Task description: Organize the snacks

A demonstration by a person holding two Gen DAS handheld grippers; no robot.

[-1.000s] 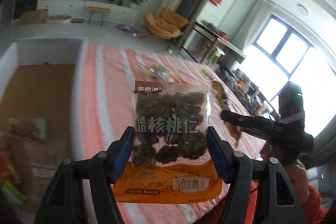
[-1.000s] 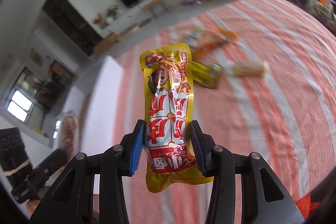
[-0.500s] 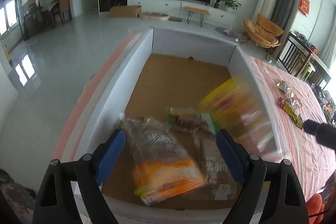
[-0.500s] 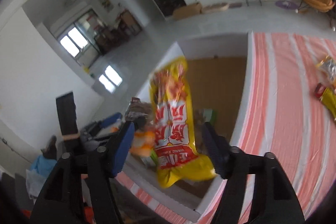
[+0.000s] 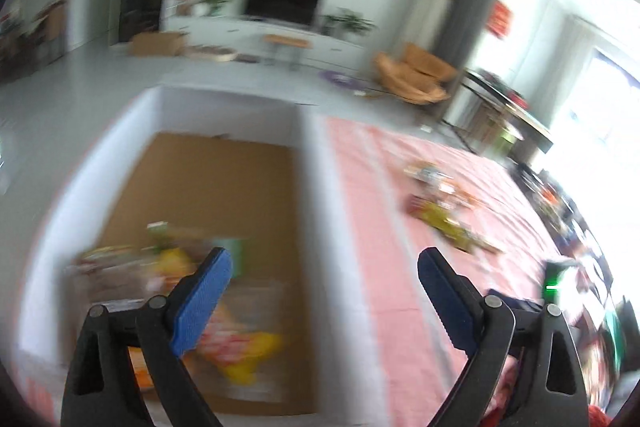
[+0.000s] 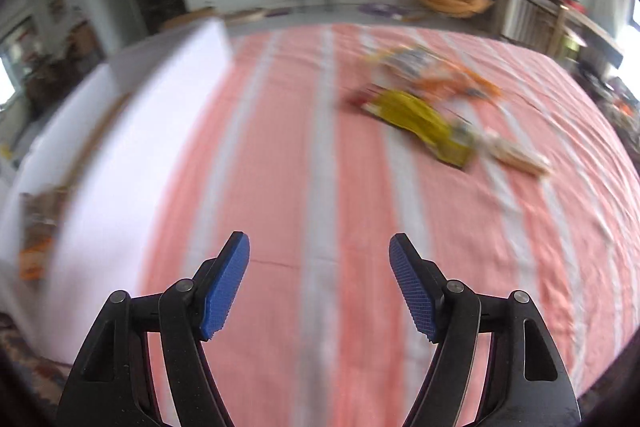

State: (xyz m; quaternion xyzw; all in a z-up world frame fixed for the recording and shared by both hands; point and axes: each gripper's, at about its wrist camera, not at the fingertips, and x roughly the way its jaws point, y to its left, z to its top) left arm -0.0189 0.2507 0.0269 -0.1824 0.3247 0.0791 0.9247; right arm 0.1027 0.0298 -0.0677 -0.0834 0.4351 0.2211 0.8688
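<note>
Over the white box (image 5: 312,227) beside the striped bench (image 6: 304,155), we found the left tool (image 5: 324,267) wide, nothing between its blue pads, its jaws having just been opening. The dropped snack packets (image 5: 224,339) lay blurred on the box's brown floor. The right tool (image 6: 320,259) likewise stood wide and empty above the cloth, just opened. Remaining snacks (image 6: 424,107) lay well apart, farther along the bench.

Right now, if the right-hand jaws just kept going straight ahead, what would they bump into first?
Probably the bare striped cloth. The right gripper is open and empty, and the yellow snack packet lies off to the right, though blur makes depth uncertain.
</note>
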